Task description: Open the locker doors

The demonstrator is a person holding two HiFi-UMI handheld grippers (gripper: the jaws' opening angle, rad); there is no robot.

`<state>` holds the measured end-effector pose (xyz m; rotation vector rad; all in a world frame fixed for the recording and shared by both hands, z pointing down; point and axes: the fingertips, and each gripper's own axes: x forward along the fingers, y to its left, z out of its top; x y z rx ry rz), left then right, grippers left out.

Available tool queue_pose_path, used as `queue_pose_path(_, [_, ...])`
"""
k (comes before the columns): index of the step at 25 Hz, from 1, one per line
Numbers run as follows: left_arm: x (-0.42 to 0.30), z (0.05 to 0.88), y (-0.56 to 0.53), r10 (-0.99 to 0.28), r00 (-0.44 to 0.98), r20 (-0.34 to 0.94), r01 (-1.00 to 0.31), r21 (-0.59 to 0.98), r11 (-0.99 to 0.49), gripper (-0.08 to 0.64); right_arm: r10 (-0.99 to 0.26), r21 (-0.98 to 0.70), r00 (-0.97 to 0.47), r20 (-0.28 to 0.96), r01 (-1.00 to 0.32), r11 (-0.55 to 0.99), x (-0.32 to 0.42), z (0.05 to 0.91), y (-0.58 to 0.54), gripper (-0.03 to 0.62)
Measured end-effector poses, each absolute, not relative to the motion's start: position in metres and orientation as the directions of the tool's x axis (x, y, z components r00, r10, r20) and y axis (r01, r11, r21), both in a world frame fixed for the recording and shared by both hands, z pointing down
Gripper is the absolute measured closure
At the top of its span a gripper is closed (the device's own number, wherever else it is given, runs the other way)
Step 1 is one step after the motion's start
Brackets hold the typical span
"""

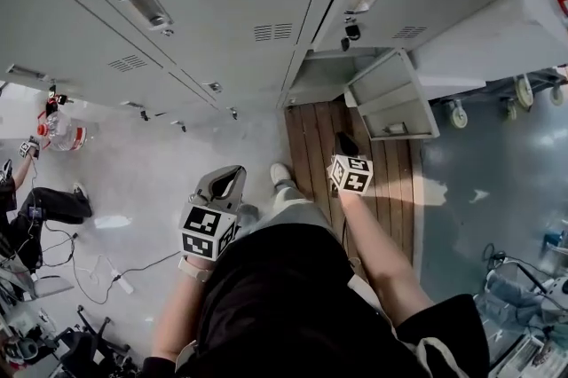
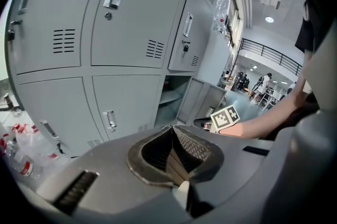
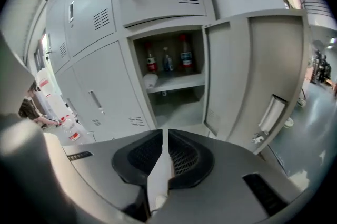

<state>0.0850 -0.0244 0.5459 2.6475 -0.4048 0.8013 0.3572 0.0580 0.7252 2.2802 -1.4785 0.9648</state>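
Observation:
A bank of grey lockers (image 1: 204, 21) fills the far side. One lower locker (image 3: 171, 78) stands open, with bottles (image 3: 167, 60) on its shelf. Its door (image 3: 260, 73) is swung out to the right and shows in the head view as the open door (image 1: 390, 97). My right gripper (image 3: 165, 136) is shut and empty, held in front of that opening, also seen as the right gripper (image 1: 344, 144). My left gripper (image 2: 171, 131) is shut and empty, facing a closed lower locker with a handle (image 2: 109, 119); in the head view the left gripper (image 1: 226, 183) is apart from the lockers.
A wooden platform (image 1: 390, 190) lies under the open locker. Wheeled carts (image 1: 457, 112) stand at the right. Water bottles (image 1: 62, 134), cables (image 1: 106, 274) and a seated person (image 1: 22, 190) are at the left. Upper lockers (image 2: 131, 23) are closed.

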Motion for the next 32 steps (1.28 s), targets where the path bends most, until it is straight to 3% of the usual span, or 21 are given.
queue_pose_path(15, [-0.058,0.539,-0.076,-0.384,0.732,0.562,-0.588,0.238,-0.773,0.54,-0.85,-0.147,-0.1,0.518,-0.989,0.027,0.152,0.634,-0.126,0.537])
queue_pose_path(32, [-0.22,0.51,-0.141,-0.597,0.611,0.52,-0.763,0.184,-0.62,0.54,-0.874,-0.151,-0.336,0.352,-0.942,0.301,-0.058,0.477,-0.279,0.525])
